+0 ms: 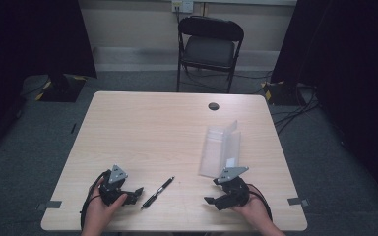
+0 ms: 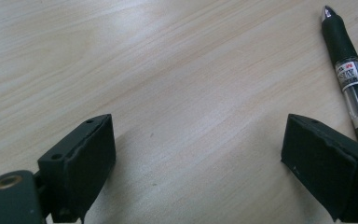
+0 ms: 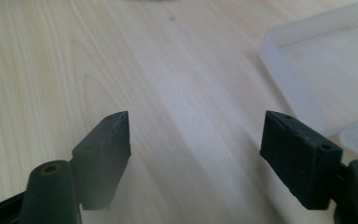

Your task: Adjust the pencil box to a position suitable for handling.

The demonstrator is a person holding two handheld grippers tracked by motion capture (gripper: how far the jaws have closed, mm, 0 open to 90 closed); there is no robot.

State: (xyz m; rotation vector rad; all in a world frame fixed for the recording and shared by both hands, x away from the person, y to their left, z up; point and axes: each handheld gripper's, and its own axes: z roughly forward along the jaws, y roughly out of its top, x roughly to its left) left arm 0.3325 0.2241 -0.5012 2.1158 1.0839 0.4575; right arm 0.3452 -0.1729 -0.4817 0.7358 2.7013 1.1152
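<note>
Left gripper (image 1: 137, 191): jaws open, empty | right gripper (image 1: 210, 200): jaws open, empty | pen (image 1: 158, 192): flat on table (image 1: 142, 128), near edge, between grippers, just right of left gripper | case (image 1: 220, 149): open, far of right gripper

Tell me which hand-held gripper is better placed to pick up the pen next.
Left, probably. The left hand-held gripper sits right beside the pen, jaws open, and the pen lies just outside one of them in the left gripper view. The right hand-held gripper, also open, sits farther off, near the clear plastic case.
</note>
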